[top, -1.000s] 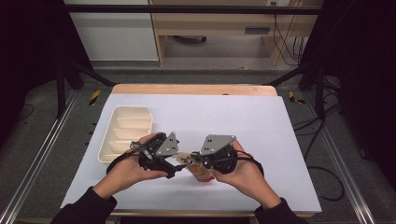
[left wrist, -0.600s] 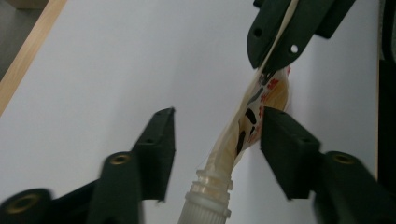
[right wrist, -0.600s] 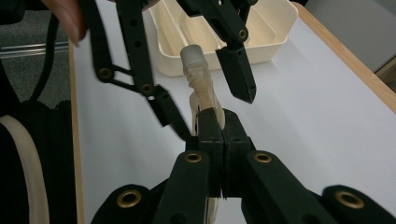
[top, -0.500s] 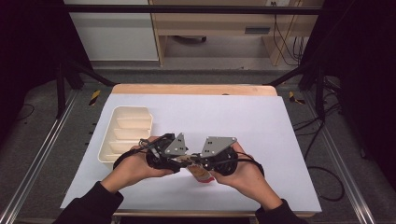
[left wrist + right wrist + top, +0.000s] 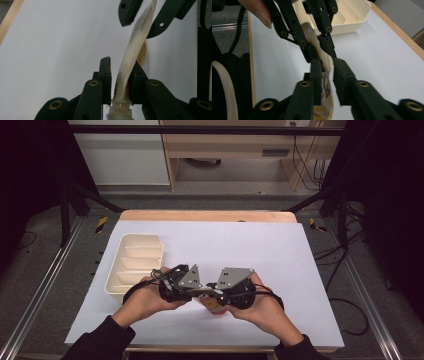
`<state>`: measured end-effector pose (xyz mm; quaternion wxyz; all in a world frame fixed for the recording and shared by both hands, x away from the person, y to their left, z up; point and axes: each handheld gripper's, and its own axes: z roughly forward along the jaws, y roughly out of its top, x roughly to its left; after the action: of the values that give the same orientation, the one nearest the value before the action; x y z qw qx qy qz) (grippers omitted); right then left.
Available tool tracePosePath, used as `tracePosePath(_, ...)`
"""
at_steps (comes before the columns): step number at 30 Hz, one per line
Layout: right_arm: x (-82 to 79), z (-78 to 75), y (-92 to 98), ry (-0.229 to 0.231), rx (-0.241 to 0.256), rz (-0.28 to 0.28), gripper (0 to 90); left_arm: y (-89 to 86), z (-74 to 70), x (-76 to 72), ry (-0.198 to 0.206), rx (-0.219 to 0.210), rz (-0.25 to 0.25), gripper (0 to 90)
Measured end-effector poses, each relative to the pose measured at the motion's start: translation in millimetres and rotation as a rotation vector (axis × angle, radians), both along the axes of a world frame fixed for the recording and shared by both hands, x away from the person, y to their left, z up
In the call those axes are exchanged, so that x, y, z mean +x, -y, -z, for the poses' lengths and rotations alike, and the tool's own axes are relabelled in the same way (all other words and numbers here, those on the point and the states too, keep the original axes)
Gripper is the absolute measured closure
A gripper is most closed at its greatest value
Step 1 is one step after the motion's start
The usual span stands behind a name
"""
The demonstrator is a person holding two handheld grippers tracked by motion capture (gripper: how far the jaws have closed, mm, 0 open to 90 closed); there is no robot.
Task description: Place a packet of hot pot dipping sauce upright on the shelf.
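Left gripper [image 5: 196, 292]: we hold it in our left hand [image 5: 150, 297] over the near middle of the table, jaws pointing right toward the other gripper. In the left gripper view its two black jaws are clamped on the sauce pouch [image 5: 131, 57] just above the pouch's white screw spout [image 5: 119, 111].

Right gripper [image 5: 212, 295]: we hold it in our right hand [image 5: 262, 307], jaws pointing left, so the two tools meet nose to nose. In the right gripper view its jaws are closed on the printed end of the pouch [image 5: 325, 85], with the left gripper's jaws gripping the same pouch just beyond.

Sauce pouch: a slim, soft packet, cream and brown, stretched between the two grippers and lifted off the table. It bows slightly along its length in the left gripper view. From the high view we see just a reddish-brown bit of it [image 5: 214, 304] below the meeting jaws.

Tray [image 5: 131, 265]: a cream divided tray with several compartments on the left part of the table, just left of and beyond our left hand. We can't make out anything inside it.

Table [image 5: 280, 260]: covered with a white sheet, a wooden edge showing along the far side.
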<state>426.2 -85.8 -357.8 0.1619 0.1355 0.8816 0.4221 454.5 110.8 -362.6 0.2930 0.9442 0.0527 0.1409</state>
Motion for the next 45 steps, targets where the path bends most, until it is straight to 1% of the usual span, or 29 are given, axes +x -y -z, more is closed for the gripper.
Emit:
tracePosePath(6, -0.1, 9.8, 2.4, 0.004, -0.023, 0.032, 55.8, -1.1, -0.2, -2.0, 0.001, 0.014, 0.014, 76.2)
tracePosePath(10, -1.3, 20.0, 7.6, 0.011, -0.022, 0.074, 42.4, -1.1, -0.2, -2.6, 0.004, 0.018, 0.016, 76.3)
tracePosePath(11, -1.3, 20.0, 7.6, 0.011, -0.022, 0.074, 42.4, -1.1, -0.2, -2.6, 0.004, 0.018, 0.016, 76.3)
tracePosePath(12, -2.5, 26.5, 11.8, 0.008, -0.017, 0.095, 32.0, -0.9, 0.2, -3.1, 0.0, 0.014, 0.015, 76.3)
tracePosePath(13, -2.5, 26.5, 11.8, 0.008, -0.017, 0.095, 32.0, -0.9, 0.2, -3.1, 0.0, 0.014, 0.015, 76.3)
tracePosePath(14, -4.3, 34.0, 15.1, -0.001, -0.025, 0.113, 22.6, -1.0, 0.0, -3.2, 0.001, 0.021, 0.02, 76.3)
tracePosePath(16, -4.8, 40.3, 18.9, -0.001, -0.052, 0.142, 17.1, -0.8, 0.2, -3.2, -0.002, 0.019, 0.019, 76.3)
tracePosePath(17, -4.8, 40.3, 18.9, -0.001, -0.052, 0.142, 17.1, -0.8, 0.2, -3.2, -0.002, 0.019, 0.019, 76.3)
tracePosePath(18, -5.1, 43.1, 21.2, -0.002, -0.058, 0.16, 16.2, -0.9, -0.2, -2.5, -0.005, 0.021, 0.019, 76.3)
tracePosePath(20, -4.2, 49.7, 28.2, -0.02, -0.043, 0.192, 14.0, -1.1, -0.1, -1.9, -0.018, 0.013, 0.019, 76.3)
tracePosePath(22, -3.9, 54.4, 33.6, -0.024, -0.023, 0.221, 13.5, -1.0, -0.1, -1.5, -0.021, 0.009, 0.021, 76.3)
tracePosePath(23, -3.7, 60.9, 39.2, -0.04, -0.002, 0.259, 12.4, -0.9, -0.1, -1.4, -0.021, 0.012, 0.02, 76.3)
tracePosePath(25, -3.8, 65.9, 43.7, -0.043, 0.012, 0.265, 8.1, -0.6, -0.4, -1.2, -0.026, 0.012, 0.02, 76.3)
tracePosePath(26, -3.8, 65.9, 43.7, -0.043, 0.012, 0.265, 8.1, -0.1, -0.6, -1.2, -0.026, 0.014, 0.019, 76.3)
tracePosePath(27, -3.8, 69.2, 47.0, -0.049, 0.016, 0.275, 7.2, 0.4, -0.9, -1.0, -0.027, 0.016, 0.017, 76.4)
tracePosePath(28, -4.5, 71.8, 51.9, -0.042, 0.01, 0.315, 7.3, 1.1, -1.1, -0.6, -0.027, 0.018, 0.014, 76.3)
tracePosePath(29, -4.5, 71.8, 51.9, -0.042, 0.01, 0.315, 7.3, 1.1, -1.1, -0.6, -0.027, 0.018, 0.014, 76.3)
tracePosePath(30, -5.3, 75.1, 55.9, -0.031, 0.009, 0.338, 7.5, 2.1, -1.1, 0.2, -0.034, 0.007, 0.006, 76.3)
tracePosePath(31, -5.4, 76.7, 57.0, -0.03, 0.005, 0.346, 8.0, 2.1, -1.1, 0.2, -0.034, 0.007, 0.006, 76.3)
tracePosePath(32, -5.4, 79.7, 58.7, -0.025, -0.007, 0.365, 8.3, 2.9, -1.6, 1.6, -0.038, 0.009, 0.006, 76.3)
tracePosePath(33, -4.8, 81.8, 59.4, -0.028, -0.016, 0.373, 8.3, 3.4, -2.1, 2.6, -0.039, 0.012, 0.004, 76.4)
tracePosePath(34, -3.4, 84.7, 60.6, -0.038, -0.036, 0.386, 8.6, 3.8, -2.3, 3.0, -0.04, 0.014, 0.002, 76.4)
tracePosePath(35, -3.4, 84.7, 60.6, -0.038, -0.036, 0.386, 8.6, 3.8, -2.3, 3.0, -0.04, 0.014, 0.002, 76.3)
tracePosePath(36, -2.0, 87.3, 63.5, -0.043, -0.045, 0.404, 9.2, 5.0, -2.7, 4.0, -0.042, 0.016, -0.002, 76.4)
tracePosePath(38, -1.2, 88.0, 66.5, -0.052, -0.046, 0.422, 10.0, 6.7, -3.3, 4.8, -0.044, 0.021, 0.001, 76.4)
tracePosePath(41, -1.2, 88.1, 69.0, -0.041, -0.051, 0.434, 10.7, 8.7, -4.3, 6.2, -0.042, 0.032, 0.008, 76.4)
tracePosePath(42, -1.2, 87.4, 71.3, -0.035, -0.047, 0.445, 10.9, 11.1, -5.7, 8.3, -0.045, 0.041, 0.012, 76.4)
tracePosePath(44, -1.4, 86.7, 72.4, -0.035, -0.04, 0.449, 10.9, 12.3, -6.2, 9.2, -0.046, 0.048, 0.013, 76.4)
tracePosePath(45, -1.4, 85.7, 74.4, -0.031, -0.032, 0.453, 11.1, 15.5, -7.3, 11.3, -0.05, 0.061, 0.017, 76.4)
